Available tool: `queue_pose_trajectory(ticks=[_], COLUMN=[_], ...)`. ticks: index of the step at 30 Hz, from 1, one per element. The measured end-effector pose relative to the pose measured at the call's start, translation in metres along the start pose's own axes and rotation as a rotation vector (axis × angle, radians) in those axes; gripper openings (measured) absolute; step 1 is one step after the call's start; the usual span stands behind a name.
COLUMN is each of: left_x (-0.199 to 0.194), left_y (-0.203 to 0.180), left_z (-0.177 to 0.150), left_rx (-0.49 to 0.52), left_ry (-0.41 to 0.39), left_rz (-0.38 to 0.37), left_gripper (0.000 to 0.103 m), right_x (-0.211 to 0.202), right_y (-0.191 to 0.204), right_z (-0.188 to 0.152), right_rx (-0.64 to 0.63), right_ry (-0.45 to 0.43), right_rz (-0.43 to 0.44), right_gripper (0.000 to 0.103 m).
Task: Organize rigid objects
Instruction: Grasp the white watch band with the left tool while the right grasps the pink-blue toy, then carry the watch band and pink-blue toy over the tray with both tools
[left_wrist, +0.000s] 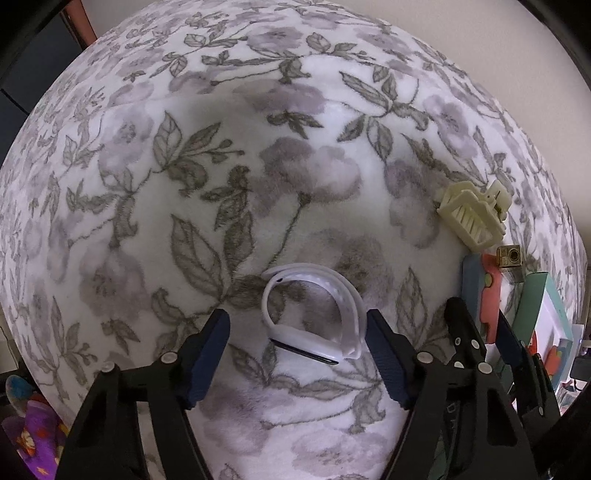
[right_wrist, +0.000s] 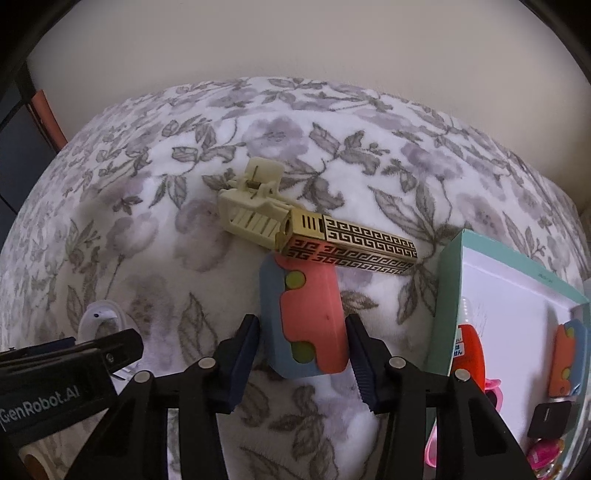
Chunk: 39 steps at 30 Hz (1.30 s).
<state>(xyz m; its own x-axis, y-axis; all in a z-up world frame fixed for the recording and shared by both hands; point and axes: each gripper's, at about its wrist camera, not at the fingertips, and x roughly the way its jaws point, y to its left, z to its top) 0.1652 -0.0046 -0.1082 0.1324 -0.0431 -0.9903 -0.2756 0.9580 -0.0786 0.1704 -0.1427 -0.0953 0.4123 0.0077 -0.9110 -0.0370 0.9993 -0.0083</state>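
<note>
Left tool, spread, straddles a white band on the floral blanket. Right tool pinches a coral-and-blue toy; beyond it lie a gold case and cream clip, box to its right.

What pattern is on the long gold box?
The gold box has a black maze-like key pattern, clearest in the right wrist view.
</note>
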Motion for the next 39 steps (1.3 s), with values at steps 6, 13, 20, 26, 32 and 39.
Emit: queue_pose_trajectory(ticks=[6, 13, 20, 26, 32, 39], left_x=[0.008, 0.011, 0.004, -0.004, -0.019, -0.041], left_y=[-0.001, -0.008, -0.005, -0.001, 0.002, 0.007], left_z=[-0.005, -0.005, 0.002, 0.008, 0.016, 0.026], left_rx=[-0.017, -0.012, -0.049, -0.063, -0.069, -0.078], left_ry=[0.015, 0.009, 0.008, -0.012, -0.054, -0.092], left_rz=[-0.051, -0.042, -0.059, -0.052, -0.033, -0.062], left_gripper=[0.062, 0.058, 0.057, 0.057, 0.057, 0.057], right_x=[0.000, -0.001, -0.006, -0.012, -0.026, -0.045], right_y=[-0.001, -0.002, -0.004, -0.005, -0.004, -0.015], right_z=[0.000, -0.002, -0.003, -0.003, 0.001, 0.009], right_rx=[0.006, 0.009, 0.015, 0.028, 0.003, 0.035], right_ry=[-0.013, -0.029, -0.016, -0.006, -0.029, -0.072], right_rz=[0.000, 0.004, 0.049, 0.117, 0.151, 0.216], right_gripper=[0.051, 0.048, 0.047, 0.047, 0.045, 0.045])
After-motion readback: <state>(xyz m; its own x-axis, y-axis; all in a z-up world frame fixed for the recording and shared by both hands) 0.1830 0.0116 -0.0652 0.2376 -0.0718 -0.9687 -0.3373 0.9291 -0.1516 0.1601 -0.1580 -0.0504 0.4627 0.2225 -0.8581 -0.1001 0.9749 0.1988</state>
